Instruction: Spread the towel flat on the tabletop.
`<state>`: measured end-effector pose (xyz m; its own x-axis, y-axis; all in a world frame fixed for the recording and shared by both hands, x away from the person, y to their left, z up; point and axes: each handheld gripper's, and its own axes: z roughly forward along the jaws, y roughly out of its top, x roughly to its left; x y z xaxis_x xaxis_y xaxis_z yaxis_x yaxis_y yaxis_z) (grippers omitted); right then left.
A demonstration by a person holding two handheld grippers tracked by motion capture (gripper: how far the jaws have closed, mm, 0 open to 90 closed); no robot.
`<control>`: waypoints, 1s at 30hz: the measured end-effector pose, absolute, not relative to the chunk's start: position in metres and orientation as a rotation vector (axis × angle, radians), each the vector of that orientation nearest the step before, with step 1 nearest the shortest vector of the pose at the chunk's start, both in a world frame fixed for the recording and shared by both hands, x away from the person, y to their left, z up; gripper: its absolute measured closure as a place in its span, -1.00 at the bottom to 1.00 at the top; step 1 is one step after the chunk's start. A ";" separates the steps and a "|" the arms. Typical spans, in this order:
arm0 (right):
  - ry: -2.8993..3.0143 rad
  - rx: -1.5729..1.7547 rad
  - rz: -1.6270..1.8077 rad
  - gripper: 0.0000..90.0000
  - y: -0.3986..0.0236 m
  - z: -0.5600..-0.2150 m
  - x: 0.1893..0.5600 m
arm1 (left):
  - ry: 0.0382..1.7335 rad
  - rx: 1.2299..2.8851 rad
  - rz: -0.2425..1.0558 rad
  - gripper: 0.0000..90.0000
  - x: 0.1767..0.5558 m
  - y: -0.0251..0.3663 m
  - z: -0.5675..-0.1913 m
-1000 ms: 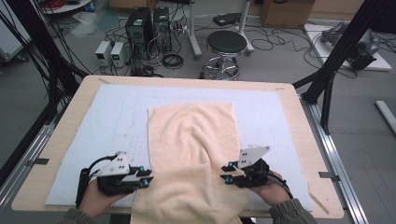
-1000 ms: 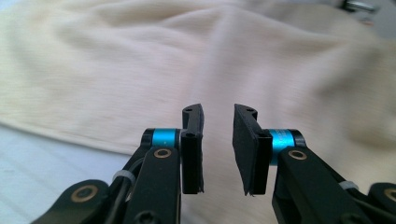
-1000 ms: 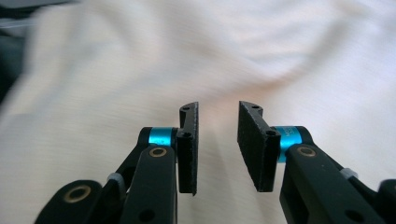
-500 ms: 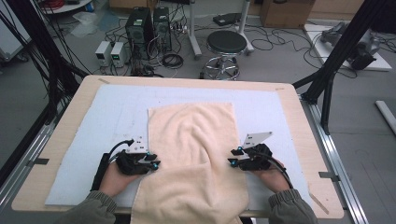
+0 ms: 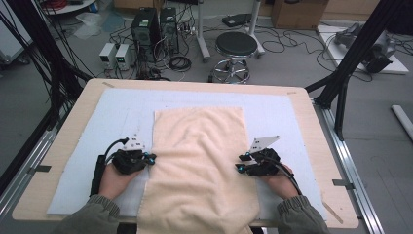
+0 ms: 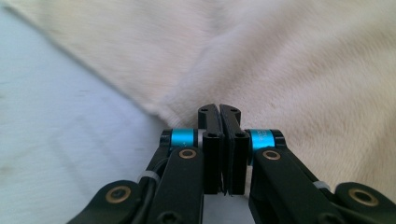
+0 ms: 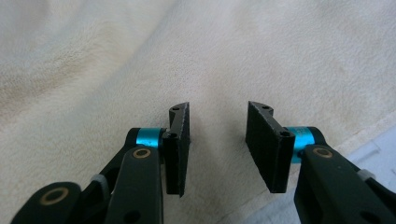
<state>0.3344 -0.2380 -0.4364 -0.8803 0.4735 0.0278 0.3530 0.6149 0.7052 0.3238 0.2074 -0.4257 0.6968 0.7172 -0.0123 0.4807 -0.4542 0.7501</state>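
Though not yet lifted, looks to be at the grasping step of a fold: taking hold of the towel (image 5: 197,161) by its two long edges. Left gripper (image 5: 152,159) at the left edge, jaws just closed and pressed flush together, no cloth visible between them. Right gripper (image 5: 238,162) at the right edge, jaws just opened and spread, pads over the pile, pinching nothing. Next, probably: nip both edges firmly, then lift evenly. Cream, plush, slightly rumpled; lying lengthwise mid-mat (image 5: 112,112), near end drooping over the table's (image 5: 73,126) near edge.
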 end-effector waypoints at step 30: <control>2.948 0.350 1.187 0.93 -0.216 -0.434 0.241 | 0.487 2.318 0.149 0.86 0.222 0.199 -0.429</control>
